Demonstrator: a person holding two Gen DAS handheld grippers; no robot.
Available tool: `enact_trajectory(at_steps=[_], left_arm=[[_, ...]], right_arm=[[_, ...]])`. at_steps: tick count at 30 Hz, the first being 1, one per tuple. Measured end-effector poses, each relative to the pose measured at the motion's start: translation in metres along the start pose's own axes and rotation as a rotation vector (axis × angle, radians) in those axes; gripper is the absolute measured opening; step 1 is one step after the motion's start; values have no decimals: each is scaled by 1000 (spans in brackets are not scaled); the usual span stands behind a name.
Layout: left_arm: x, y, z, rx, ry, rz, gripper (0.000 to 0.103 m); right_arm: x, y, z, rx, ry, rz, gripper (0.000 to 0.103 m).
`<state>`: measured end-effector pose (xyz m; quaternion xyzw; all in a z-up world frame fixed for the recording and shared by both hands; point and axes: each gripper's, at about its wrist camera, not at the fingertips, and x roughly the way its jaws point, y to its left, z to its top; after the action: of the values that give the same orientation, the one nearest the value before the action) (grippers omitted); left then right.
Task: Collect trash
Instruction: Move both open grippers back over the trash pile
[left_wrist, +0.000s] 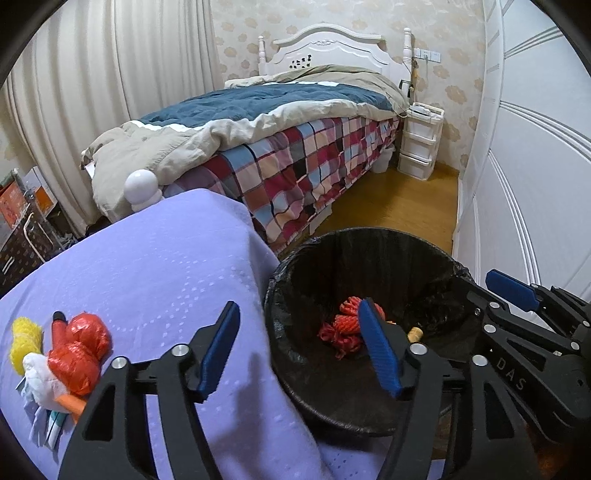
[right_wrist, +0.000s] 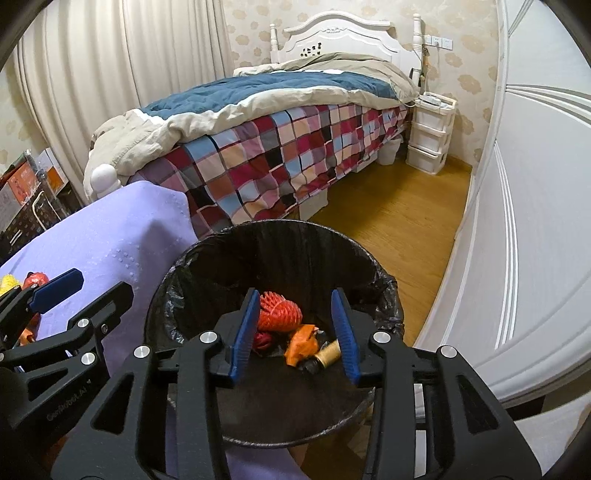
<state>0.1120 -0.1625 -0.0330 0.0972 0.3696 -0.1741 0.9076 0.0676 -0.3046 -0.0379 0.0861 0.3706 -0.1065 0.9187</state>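
Both tools gape empty: left tool (left_wrist: 299, 350) wide, right tool (right_wrist: 295, 334) narrower. Each tilts down over the lined bin (right_wrist: 207, 251) at lower centre.

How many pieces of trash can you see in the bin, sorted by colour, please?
Red: 2, the red foam net and a small red scrap
Orange: 1, the orange wrapper
Tan: 1, the cork
Total: 4 in the bin

Bed (left_wrist: 295, 122) with checked sheet, white drawer unit (left_wrist: 421, 140) beside
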Motion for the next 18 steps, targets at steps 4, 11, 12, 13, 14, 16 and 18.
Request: enact_trajectory(at_steps=[4,11,12,13,14,16,18], left_arm=[[-12,11,-6,-14,-7,20,69],[-32,42,-25,-45,-5,71,70],[-36,48,-30,-54,-1,81,70],[-40,56,-35,-64,2,93,70],[-42,60,-38,-69,3,100,70],[-49,73,-47,-87,7,124,70],[-56,87,-56,-105,10,144,70]], right_arm=[[-9,9,-4,-5,-4,12,48],[-23,32,-15,-21,4,51,53],[-24,36,-16,-25,6,60,53],[-26,42,-19,-31,10,71,53],[-27,47,-20,-37,12,77,53],[-30,59,-24,-53,18,95,53],[-33,70,-28,-67,22,113,53]])
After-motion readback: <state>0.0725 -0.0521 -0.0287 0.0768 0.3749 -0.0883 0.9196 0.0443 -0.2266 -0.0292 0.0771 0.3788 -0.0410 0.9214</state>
